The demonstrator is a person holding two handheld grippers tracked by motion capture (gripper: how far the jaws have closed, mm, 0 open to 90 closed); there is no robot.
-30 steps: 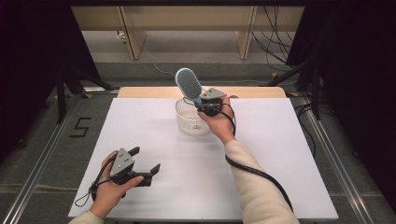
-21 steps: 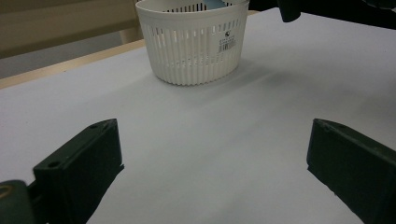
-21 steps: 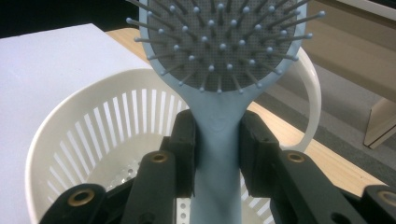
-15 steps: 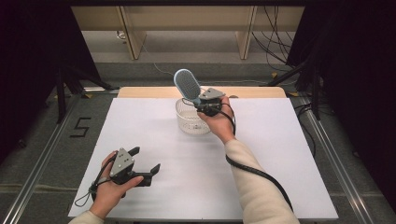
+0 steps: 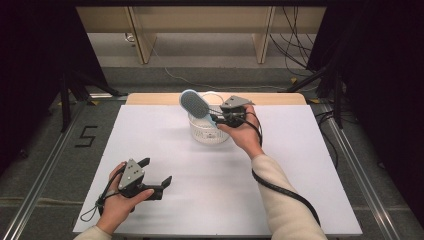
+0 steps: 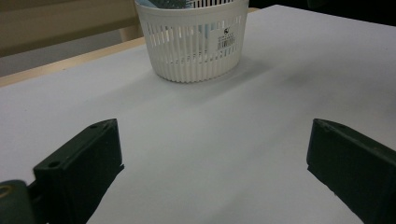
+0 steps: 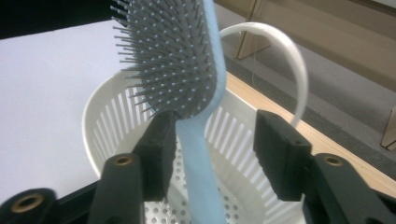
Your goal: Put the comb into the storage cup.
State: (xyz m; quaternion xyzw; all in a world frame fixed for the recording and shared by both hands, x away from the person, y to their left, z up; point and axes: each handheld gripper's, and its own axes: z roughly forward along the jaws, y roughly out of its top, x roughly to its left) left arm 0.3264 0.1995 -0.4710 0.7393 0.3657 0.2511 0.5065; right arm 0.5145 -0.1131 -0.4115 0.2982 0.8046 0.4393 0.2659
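The right gripper (image 5: pixel 216 119) hangs over the round white slatted plastic basket (image 5: pixel 206 134) at the far middle of the white table (image 5: pixel 300 165). Its jaws have just been opening and now stand roughly half apart, with the pale-blue hairbrush with grey bristles (image 5: pixel 196 105) between them. In the right gripper view the brush handle (image 7: pixel 198 154) lies against the left jaw, while a clear gap separates it from the right jaw, so the pads no longer clamp it. The brush stands nearly upright in the basket, handle down inside the perforated bowl (image 7: pixel 243 205), bristled head (image 7: pixel 173 56) rising above the rim and tilted towards the person's left in the high view. A thin white hoop handle (image 7: pixel 289 60) arches over the basket behind the brush.

The left gripper (image 5: pixel 155 174) rests low over the near left part of the table, well apart from the basket. Its jaws are spread wide, with bare tabletop between them; they hold and touch nothing. In the left gripper view the basket (image 6: pixel 191 46) stands ahead, with a barcode label on its wall.
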